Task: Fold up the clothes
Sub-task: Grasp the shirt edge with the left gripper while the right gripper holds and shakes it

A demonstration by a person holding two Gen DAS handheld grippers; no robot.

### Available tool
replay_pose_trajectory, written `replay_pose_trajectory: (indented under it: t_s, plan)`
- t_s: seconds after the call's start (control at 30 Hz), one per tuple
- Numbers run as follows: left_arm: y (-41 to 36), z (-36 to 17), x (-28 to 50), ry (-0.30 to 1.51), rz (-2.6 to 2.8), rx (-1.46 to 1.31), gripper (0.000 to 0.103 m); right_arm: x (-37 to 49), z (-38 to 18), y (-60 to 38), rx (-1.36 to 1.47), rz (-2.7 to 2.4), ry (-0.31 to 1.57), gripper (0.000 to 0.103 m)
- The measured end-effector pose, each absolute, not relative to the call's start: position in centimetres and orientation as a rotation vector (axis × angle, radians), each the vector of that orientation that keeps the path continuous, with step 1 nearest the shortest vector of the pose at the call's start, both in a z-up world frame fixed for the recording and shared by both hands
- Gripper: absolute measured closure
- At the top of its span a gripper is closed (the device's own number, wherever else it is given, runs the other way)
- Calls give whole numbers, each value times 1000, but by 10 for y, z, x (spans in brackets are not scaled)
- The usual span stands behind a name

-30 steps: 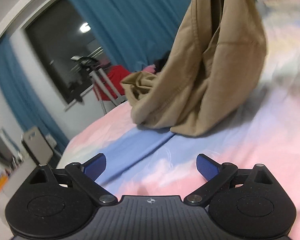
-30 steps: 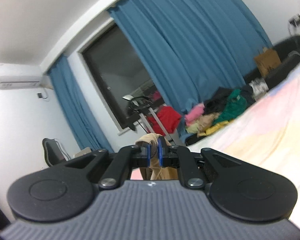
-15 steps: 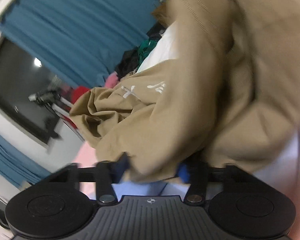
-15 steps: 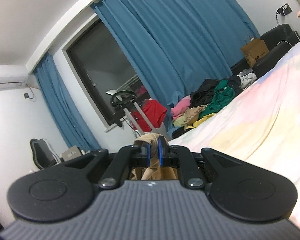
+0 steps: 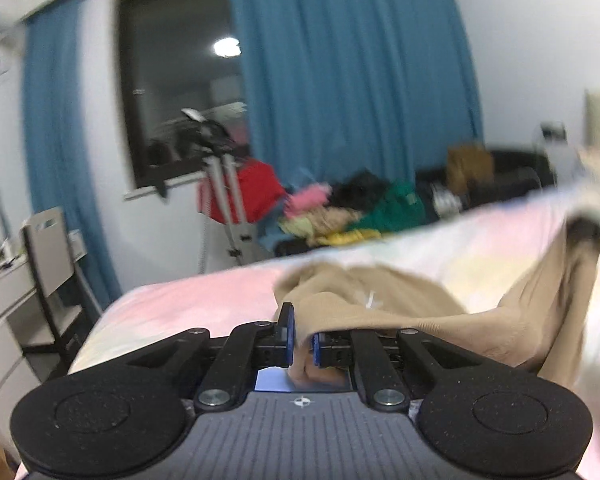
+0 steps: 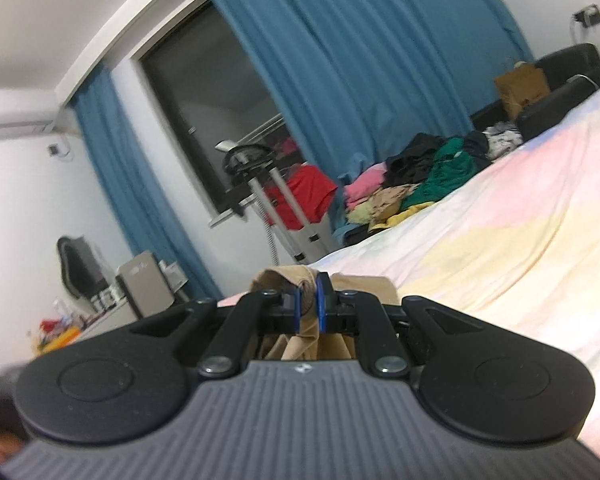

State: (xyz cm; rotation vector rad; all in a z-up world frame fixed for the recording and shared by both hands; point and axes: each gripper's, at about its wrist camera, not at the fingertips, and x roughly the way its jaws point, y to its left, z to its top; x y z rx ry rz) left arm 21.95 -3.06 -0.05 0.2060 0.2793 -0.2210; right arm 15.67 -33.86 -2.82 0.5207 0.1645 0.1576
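Above the bed point(image 5: 188, 304), I have the tan garment point(image 5: 400, 300) caught at two places. My left gripper point(image 5: 302, 338) is closing its blue pads on a fold of the cloth, which already sits pinched between them. My right gripper point(image 6: 309, 307) is clenched on another bunch of the same tan cloth point(image 6: 300, 280). In the left view the garment sags in a loose swag from my left pads across to a raised part at the right edge, its middle resting crumpled on the sheet.

I judge this to be the step of picking the piece up and spreading it, with no fold made yet. Next I would need to draw my two grips apart until the cloth hangs flat, then lay it smooth on the bed.

The bed is soft and covered in a pastel sheet of pink, yellow and pale blue. Beyond it lies a heap of clothes point(image 6: 420, 184) against blue curtains point(image 6: 360, 60), a dark window point(image 5: 180, 80), a stand with something red point(image 5: 244, 196), and a chair point(image 5: 48, 240) by a desk.
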Motion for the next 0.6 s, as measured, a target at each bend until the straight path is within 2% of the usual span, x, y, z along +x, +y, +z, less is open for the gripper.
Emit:
replay_pose_trajectory:
  t_s: [0.13,0.23,0.47,0.53,0.6]
  plan:
    - [13,39,162,265,-191,110,95,151,-19,-320,460,283,200,91]
    - [42,43,145,311,-137,79,95,151,-17,-301,420,376,274,91]
    - [87,-37,170,590,-23,50,92,146,-25,-254,290,423,519,91]
    - [94,-58,182,662,-2,53,90,145,-32,-246,276,416,569,91]
    - [99,-68,184,695,4,65,79,146,-40,-238,257,399,610,91]
